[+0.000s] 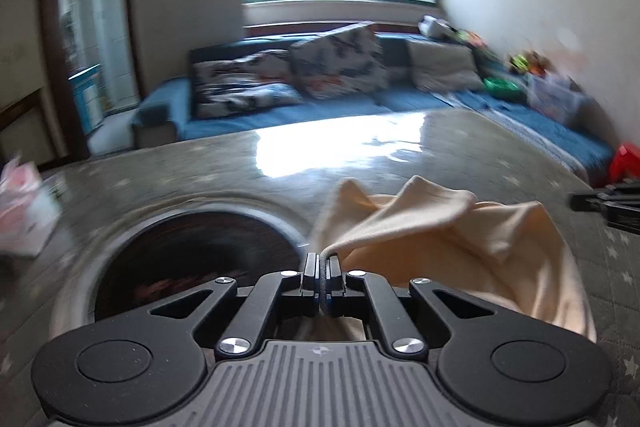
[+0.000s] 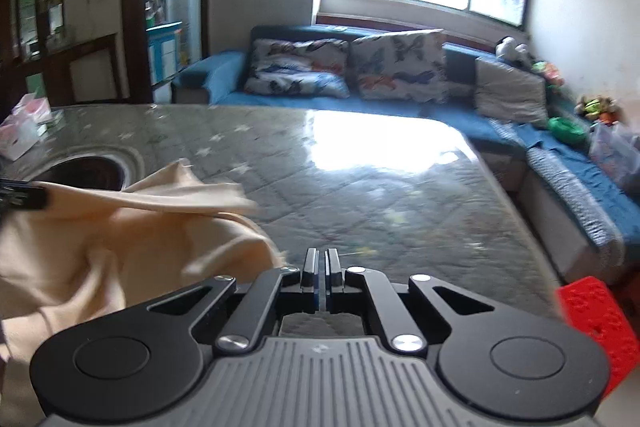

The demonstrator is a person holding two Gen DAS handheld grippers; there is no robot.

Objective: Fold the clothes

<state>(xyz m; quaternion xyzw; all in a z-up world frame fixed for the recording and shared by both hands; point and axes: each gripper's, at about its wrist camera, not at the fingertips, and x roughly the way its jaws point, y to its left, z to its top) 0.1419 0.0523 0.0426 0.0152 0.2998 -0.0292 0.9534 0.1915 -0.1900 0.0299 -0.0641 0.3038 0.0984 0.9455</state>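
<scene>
No readable writing anywhere. The left gripper (image 1: 322, 259) pinches a fold of the cream garment (image 1: 460, 247) over the surface (image 2: 360, 187); the right gripper (image 2: 322, 259) has its fingers pressed together, empty.

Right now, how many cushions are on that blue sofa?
3. A butterfly-print cushion lies at the left end of the blue fabric sofa, a second butterfly-print cushion leans upright beside it, and a plain grey cushion sits further right. Others may be hidden.

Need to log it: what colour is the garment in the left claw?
Plain pale cream garment, no print; clearest in the left wrist view.
</scene>
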